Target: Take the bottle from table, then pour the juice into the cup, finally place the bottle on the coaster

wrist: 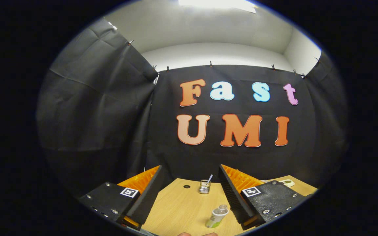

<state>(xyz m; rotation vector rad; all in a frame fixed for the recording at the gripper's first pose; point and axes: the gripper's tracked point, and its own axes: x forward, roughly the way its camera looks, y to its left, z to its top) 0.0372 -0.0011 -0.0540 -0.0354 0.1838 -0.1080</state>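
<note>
gripper [189, 190] wide open from what i see, fingers spread well apart, nothing held between them. bottle [216, 216] stands on the wooden table [179, 209], near side, between the fingers and closer to the right finger, not touching it. small clear cup [204, 186] with a straw sits farther back, beyond the fingertips. a white object [286, 183] lies far right on the table; can't identify it.

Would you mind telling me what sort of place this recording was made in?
Most likely a small recording booth, not a home: black cloth walls are clipped up around a wooden table. On it stand a bottle and a glass cup, between the open tongs.
</note>
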